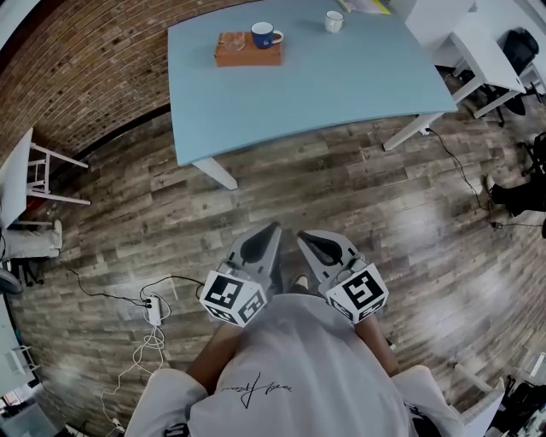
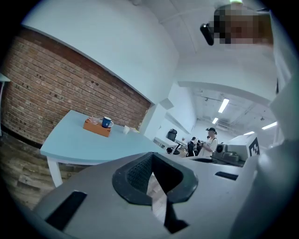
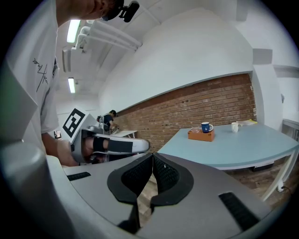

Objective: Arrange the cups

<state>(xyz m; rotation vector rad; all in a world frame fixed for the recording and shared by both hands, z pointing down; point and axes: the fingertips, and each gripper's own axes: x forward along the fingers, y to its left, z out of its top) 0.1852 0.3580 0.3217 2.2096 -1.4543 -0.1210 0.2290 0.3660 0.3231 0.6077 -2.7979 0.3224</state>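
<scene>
A blue cup [image 1: 265, 35] stands on an orange box [image 1: 247, 51] at the far side of a light blue table [image 1: 307, 85]. A clear glass sits beside it on the box. A white cup [image 1: 333, 21] stands alone further right on the table. My left gripper [image 1: 272, 230] and right gripper [image 1: 304, 237] are held side by side over the wooden floor, well short of the table, both shut and empty. The left gripper view shows the blue cup [image 2: 107, 123] and white cup [image 2: 126, 129] far off. The right gripper view shows the blue cup [image 3: 205, 127] and white cup [image 3: 235, 126] past its jaws.
A power strip [image 1: 153, 309] with cables lies on the floor at the left. White desks [image 1: 478, 43] stand at the right, a white frame [image 1: 38, 175] at the left by the brick wall. People [image 2: 211, 140] stand far back in the room.
</scene>
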